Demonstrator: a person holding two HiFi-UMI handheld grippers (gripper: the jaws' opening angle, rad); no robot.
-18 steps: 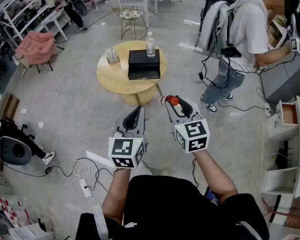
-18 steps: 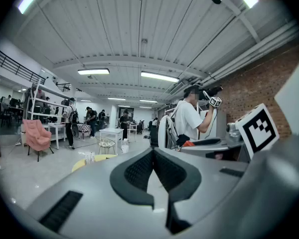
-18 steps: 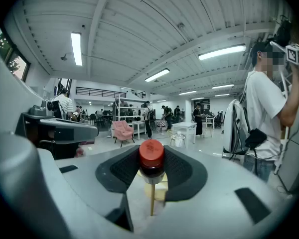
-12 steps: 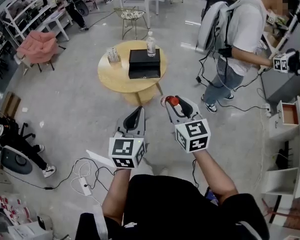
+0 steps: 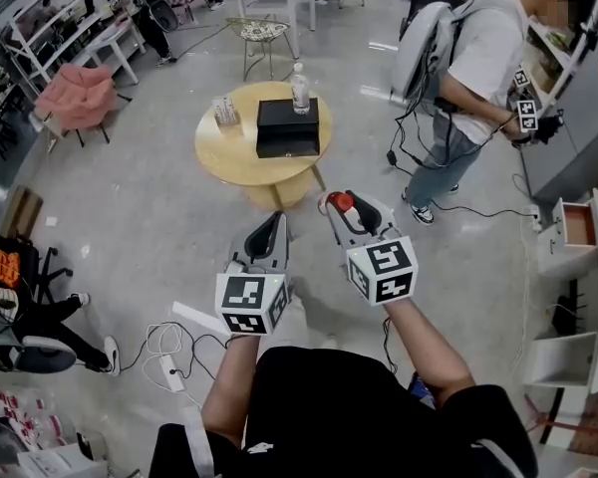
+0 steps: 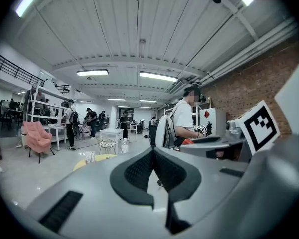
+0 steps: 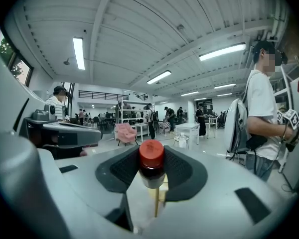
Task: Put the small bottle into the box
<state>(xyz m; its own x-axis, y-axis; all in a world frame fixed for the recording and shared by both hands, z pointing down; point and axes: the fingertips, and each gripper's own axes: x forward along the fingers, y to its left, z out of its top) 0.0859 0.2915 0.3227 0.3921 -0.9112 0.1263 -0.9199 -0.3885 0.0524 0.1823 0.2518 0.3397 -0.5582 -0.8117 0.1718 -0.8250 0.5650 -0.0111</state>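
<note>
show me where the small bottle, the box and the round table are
small bottle (image 7: 152,156), right gripper view, on its red cap
box (image 5: 287,119), head view, on its black top
round table (image 5: 224,157), head view, on bare wood left of the box

Round wooden table (image 5: 227,159), pink armchair (image 5: 75,96), person wearing backpack (image 5: 486,56)

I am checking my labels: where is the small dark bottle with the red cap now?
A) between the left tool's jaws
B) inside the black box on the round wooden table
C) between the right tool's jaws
C: the right gripper view shows the small dark bottle with the red cap clamped in the right tool; the left tool is shut, empty.
</note>
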